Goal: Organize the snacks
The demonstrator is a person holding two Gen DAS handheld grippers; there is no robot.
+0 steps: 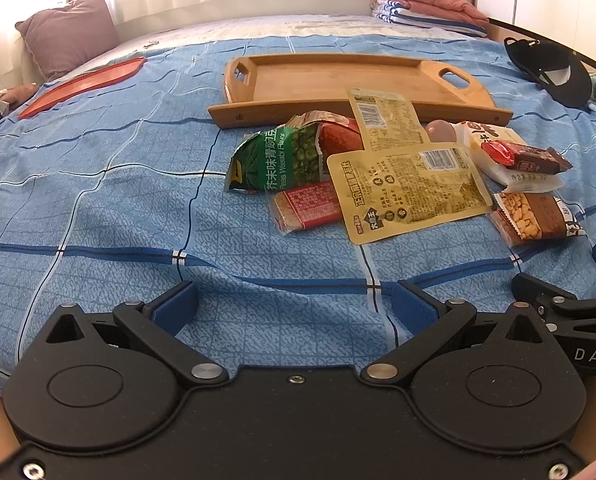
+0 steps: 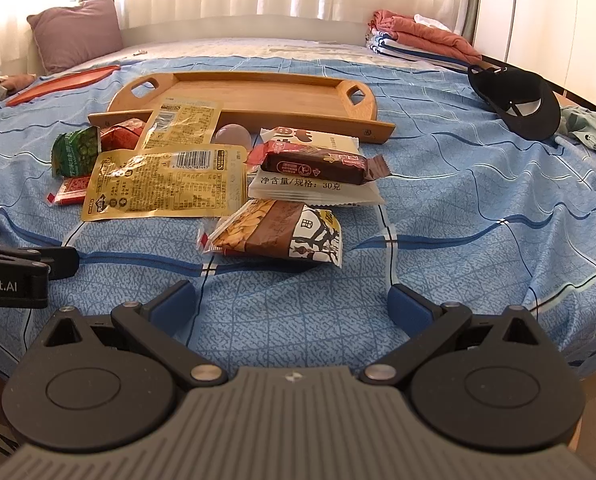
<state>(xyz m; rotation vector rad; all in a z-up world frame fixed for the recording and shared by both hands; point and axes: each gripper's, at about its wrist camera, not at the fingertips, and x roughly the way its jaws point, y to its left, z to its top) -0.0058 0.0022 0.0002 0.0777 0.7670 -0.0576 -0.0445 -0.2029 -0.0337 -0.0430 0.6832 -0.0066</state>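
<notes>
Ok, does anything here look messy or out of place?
Yes. The snack packets lie in a loose overlapping heap on the blue bedspread, a dark brown bar riding on a white packet, while the wooden tray behind them holds none. Both grippers hang open, empty.

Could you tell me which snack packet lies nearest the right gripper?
The peanut packet, clear at one end with a brown and white label, lies nearest the right gripper. The yellow packets and the other snacks lie farther back, toward the tray.
</notes>
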